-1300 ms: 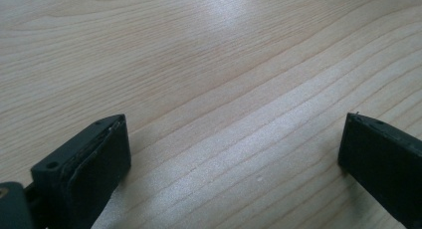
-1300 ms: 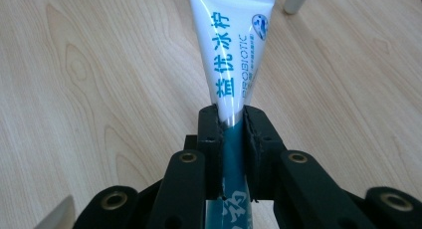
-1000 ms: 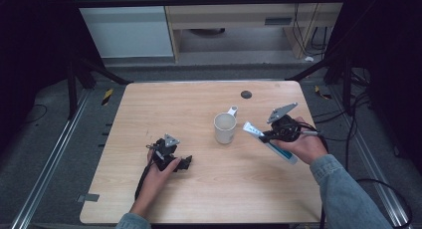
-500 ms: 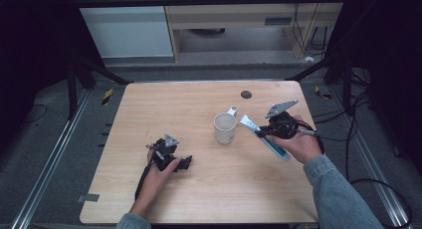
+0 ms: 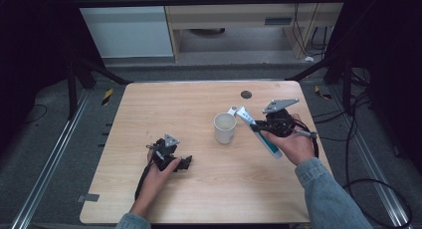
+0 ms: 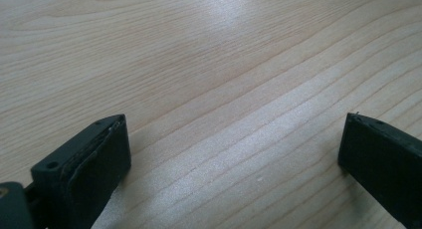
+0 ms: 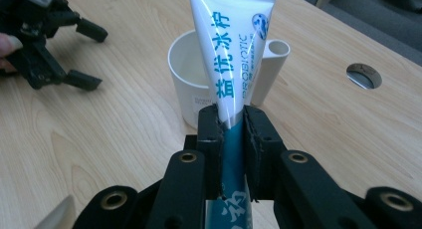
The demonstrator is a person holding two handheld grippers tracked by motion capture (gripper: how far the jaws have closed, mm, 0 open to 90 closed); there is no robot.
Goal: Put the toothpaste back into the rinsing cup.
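A white and teal toothpaste tube is clamped between the jaws of my right gripper, which is shut on its middle. Its wide flat end sticks out over the rim of a white cup. In the high view the tube slants from beside the cup down past the hand, with the right gripper just right of the cup. My left gripper rests low on the table's near left, open, and its own view has the left gripper over bare wood with nothing between the jaws.
The cup has a small white tubular holder on its far side. A round dark hole sits in the wooden table near the far edge. Cables trail off the table's right side.
The right gripper has carried the tube slightly up and away from the person, bringing its flat end closer over the cup. The left gripper has stayed where it was.
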